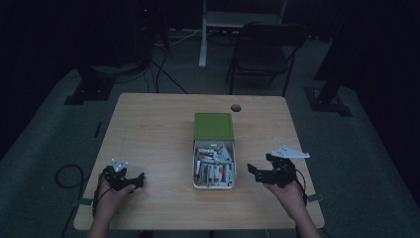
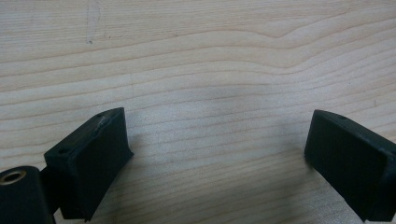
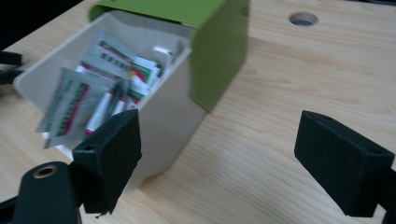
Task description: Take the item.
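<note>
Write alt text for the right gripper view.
A white plastic drawer full of red-and-green printed sachets slides out of a green box sleeve on a light wooden table. The right gripper hangs beside it, black jaws wide apart.

The bench is pale wood with a visible wavy grain, smooth and matt, with a faint sheen. The white tray looks like smooth plastic with a dull finish, and its green sleeve is smooth and matt, plastic or card, hard to tell which. The sachets inside look like printed paper or foil with a slight gloss. The left hand-held gripper and the right hand-held gripper carry matt black pads, faintly textured, with a brass-coloured metal eyelet at the base.
</note>
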{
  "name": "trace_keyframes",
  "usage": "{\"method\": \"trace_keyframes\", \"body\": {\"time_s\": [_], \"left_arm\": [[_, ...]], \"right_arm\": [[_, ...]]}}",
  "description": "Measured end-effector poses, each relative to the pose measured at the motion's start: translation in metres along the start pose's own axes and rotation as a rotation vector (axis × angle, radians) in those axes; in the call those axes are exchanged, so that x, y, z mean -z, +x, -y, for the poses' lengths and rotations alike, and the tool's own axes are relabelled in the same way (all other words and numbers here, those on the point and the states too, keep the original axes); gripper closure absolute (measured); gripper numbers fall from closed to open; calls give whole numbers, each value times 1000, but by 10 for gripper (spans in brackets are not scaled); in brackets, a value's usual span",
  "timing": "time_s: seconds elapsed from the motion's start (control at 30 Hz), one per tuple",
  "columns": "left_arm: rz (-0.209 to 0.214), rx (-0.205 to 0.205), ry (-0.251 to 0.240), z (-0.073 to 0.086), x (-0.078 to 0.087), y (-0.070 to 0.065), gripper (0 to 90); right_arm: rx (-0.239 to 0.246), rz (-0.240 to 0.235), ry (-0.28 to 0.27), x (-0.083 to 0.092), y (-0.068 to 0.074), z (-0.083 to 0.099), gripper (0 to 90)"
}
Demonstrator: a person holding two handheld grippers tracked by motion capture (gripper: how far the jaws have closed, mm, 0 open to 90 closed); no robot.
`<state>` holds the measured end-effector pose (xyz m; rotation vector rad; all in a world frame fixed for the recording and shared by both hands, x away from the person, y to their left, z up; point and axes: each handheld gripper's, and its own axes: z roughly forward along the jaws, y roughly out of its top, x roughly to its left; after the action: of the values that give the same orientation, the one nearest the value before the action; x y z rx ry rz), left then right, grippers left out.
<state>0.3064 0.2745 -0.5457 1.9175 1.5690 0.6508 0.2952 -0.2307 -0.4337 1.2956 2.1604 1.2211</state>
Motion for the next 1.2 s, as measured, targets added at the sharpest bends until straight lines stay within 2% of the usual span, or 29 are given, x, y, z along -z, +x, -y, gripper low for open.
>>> {"method": "trace_keyframes", "body": {"time_s": [0.33, 0.67, 0.9, 1.03, 1.2], "left_arm": [[2, -4, 3, 0, 0, 0, 61], [7, -7, 8, -1, -1, 0, 40], [8, -7, 8, -1, -1, 0, 40], [8, -6, 7, -1, -1, 0, 40], [8, -7, 8, -1, -1, 0, 39]], "right_arm": [[61, -71, 2, -8, 26, -12, 153], [122, -161, 16, -24, 59, -21, 170], [174, -199, 26, -40, 82, -22, 232], [180, -228, 45, -52, 90, -21, 272], [171, -226, 63, -66, 96, -17, 306]]}}
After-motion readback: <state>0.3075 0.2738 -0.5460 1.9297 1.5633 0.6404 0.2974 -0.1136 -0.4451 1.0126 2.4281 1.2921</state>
